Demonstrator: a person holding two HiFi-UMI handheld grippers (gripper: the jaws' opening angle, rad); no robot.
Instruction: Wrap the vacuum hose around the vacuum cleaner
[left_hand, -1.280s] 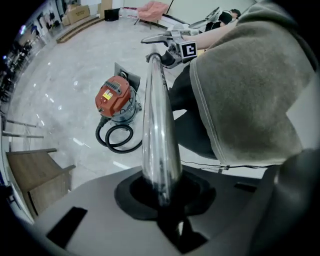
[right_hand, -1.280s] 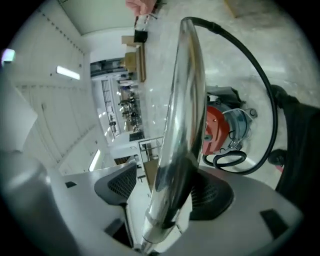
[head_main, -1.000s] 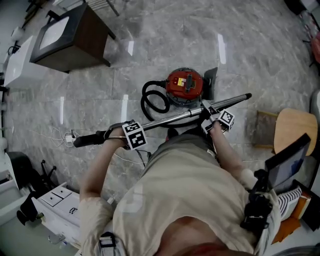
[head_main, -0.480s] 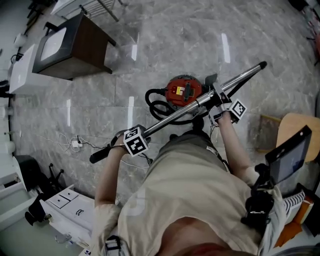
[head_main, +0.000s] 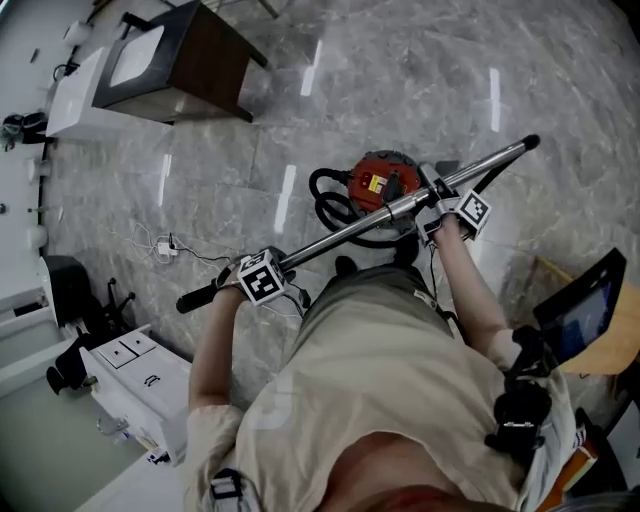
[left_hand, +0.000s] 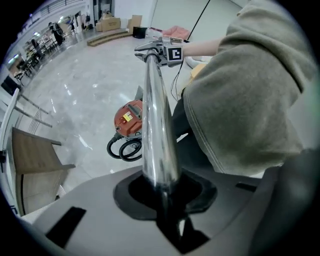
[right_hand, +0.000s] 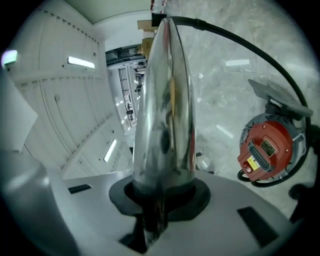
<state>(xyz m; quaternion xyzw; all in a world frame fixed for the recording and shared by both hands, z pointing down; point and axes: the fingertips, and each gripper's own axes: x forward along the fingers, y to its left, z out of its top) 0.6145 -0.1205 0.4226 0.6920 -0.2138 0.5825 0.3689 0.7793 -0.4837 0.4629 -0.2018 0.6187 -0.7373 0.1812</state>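
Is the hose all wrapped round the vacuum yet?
Not yet. Done: the tube is up off the floor. In hand: the left gripper, jaws just eased a little wider, and the right gripper, jaws just closed in, both grip the tube between them. Left: the hose lies in loose loops beside the vacuum, not wound round it.

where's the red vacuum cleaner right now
In the head view the red vacuum cleaner sits on the floor just above centre, beyond the metal wand, with its black hose coiled to the picture's left.
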